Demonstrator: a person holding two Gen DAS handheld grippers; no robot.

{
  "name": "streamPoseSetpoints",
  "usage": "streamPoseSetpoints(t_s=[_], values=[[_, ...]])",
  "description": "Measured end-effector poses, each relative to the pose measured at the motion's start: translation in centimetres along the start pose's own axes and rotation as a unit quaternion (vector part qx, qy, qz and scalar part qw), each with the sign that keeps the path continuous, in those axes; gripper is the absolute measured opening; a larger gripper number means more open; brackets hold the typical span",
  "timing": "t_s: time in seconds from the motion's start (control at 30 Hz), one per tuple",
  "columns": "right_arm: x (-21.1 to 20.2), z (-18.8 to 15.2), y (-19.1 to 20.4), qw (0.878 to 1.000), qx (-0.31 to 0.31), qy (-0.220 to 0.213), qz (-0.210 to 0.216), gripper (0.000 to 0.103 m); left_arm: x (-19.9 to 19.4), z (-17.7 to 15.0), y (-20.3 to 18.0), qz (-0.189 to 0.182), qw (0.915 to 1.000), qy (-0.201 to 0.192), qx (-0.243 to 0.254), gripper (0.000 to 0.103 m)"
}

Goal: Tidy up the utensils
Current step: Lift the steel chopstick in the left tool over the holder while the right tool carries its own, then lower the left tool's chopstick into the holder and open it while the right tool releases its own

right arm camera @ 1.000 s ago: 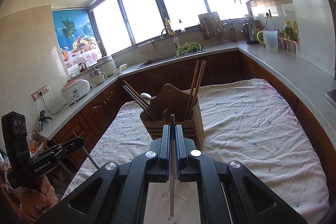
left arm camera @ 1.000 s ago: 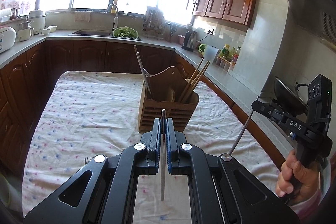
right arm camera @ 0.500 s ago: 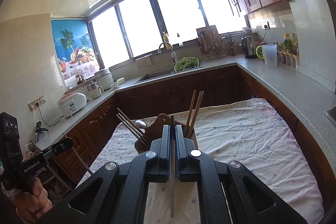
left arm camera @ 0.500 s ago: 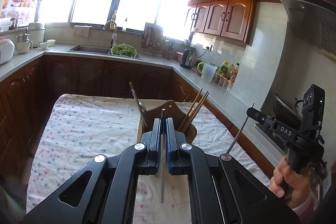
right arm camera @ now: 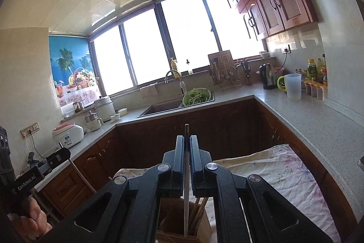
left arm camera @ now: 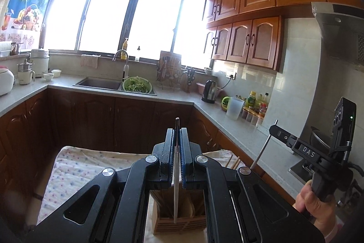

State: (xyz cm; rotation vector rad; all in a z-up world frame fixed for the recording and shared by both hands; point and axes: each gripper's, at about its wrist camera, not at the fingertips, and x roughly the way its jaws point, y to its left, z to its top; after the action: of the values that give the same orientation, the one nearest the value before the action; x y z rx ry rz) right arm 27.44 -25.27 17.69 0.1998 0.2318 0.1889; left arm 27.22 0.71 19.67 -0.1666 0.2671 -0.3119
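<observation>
Left wrist view: wooden utensil holder (left arm camera: 179, 218) low in frame, on the flowered cloth (left arm camera: 75, 172), directly under the left gripper (left arm camera: 177, 147). Chopsticks (left arm camera: 234, 161) poking out to the right of the holder's top, so some sorting judged already done. No loose utensils seen on the visible cloth around the holder; much of the cloth hidden behind the gripper bodies, so remainder uncertain.

Left gripper: jaws nearly fully closed, pinching 1 thin metal rod (left arm camera: 176, 174). Rod runs upright through the pads, tip above them, lower end hanging over the holder's middle. Type of utensil cannot be told; only a slim shaft shows.

Right wrist view: right gripper (right arm camera: 187, 152) likewise almost closed, clamped on 1 slim metal utensil (right arm camera: 186, 186), lower end over the holder (right arm camera: 173, 227), beside wooden chopsticks (right arm camera: 200, 208) standing in the right compartment. Whether that end rests inside or hangs above the holder cannot be told.

Left gripper also seen at the left of the holder in this view, with a hand (right arm camera: 31, 218) on its grip.

Judged remaining: 2 held pieces not yet released into compartments.
</observation>
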Motion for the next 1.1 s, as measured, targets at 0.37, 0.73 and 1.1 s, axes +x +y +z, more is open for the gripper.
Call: streamPoseSetpoints(t_s=[0.37, 0.73, 1.1], values=[[3.8, -4.8, -1.6, 1.0, 0.01, 0.027, -0.012, 0.004, 5.8, -6.3, 1.3, 0.021, 0.9981, 0.055, -0.017, 0.004], [5.0, -8.8, -2.8, 0.998, 0.031, 0.058, -0.019, 0.005, 6.0, -8.8, 1.8, 0.031, 0.9968, 0.071, -0.018, 0.004], [5.2, -8.5, -2.8, 0.997, 0.032, 0.071, -0.017, 0.005, 6.0, -8.6, 2.7, 0.034, 0.996, 0.078, -0.026, 0.005]])
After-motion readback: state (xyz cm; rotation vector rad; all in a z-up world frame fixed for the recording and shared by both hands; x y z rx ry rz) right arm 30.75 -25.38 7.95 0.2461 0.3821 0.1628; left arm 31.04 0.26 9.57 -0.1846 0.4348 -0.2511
